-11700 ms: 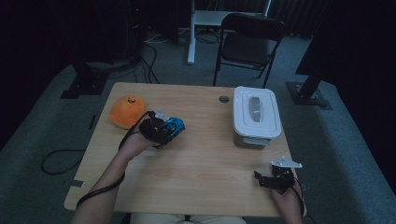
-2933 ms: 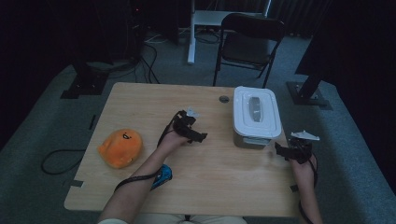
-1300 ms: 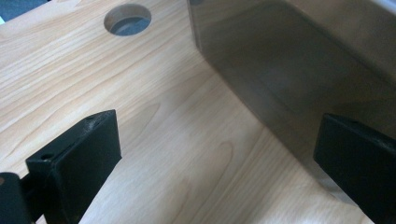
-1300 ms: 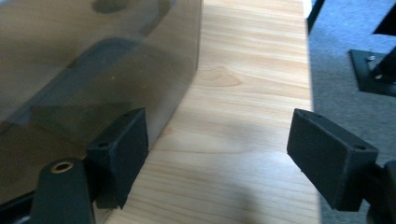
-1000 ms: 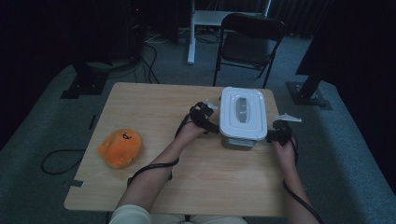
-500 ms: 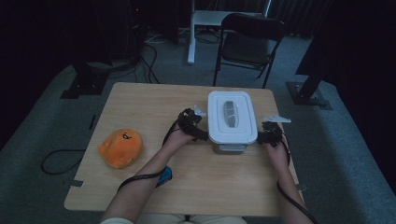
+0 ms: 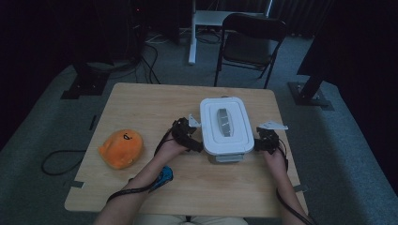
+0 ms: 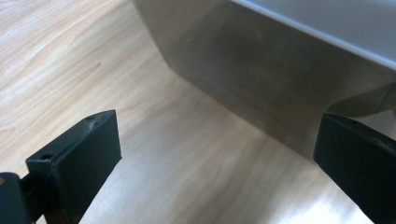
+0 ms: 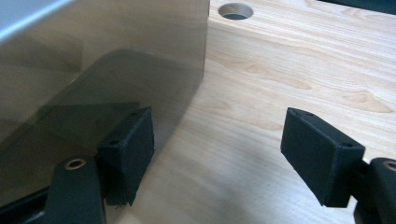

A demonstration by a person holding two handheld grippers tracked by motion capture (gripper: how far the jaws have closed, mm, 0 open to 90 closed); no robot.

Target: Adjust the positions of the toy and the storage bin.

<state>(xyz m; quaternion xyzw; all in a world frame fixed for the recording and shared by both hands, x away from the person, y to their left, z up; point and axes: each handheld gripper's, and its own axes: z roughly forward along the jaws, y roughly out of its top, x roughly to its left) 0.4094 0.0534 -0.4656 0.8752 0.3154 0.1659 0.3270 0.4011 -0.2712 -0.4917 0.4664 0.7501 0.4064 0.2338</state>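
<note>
Sitting near the middle of the wooden bench [image 7: 141, 105], a bit toward the right edge, is a white lidded storage container [image 7: 226, 124] with a grey handle [image 7: 224, 122] set into its lid, and everything else here is easiest to place off that box. The left gripper [image 7: 195, 146] is pressed in just beside the container's left wall, near its front corner, and the right gripper [image 7: 257, 145] is tight against the right wall opposite, so the box sits between the two. In the left gripper view the jaws are spread wide with nothing pinched, bare wood between them, and the translucent wall of the container [image 8: 261, 60] fills the top right, with one jaw right up by it. In the right gripper view the jaws also stand apart with just bench between them; one jaw lies against the container's clouded wall [image 9: 93, 56], though I can't tell for sure if it's actually touching. Those right jaws have just been closing a little, no object between them. Beyond the container in that view there's a round hole [image 9: 235, 10] in the benchtop. Well left of the container lies an orange plush toy [image 7: 120, 147], and nearer the front edge, left of the box, a small blue object [image 7: 163, 176] peeks out beside the person's left forearm [image 7: 141, 183].
</note>
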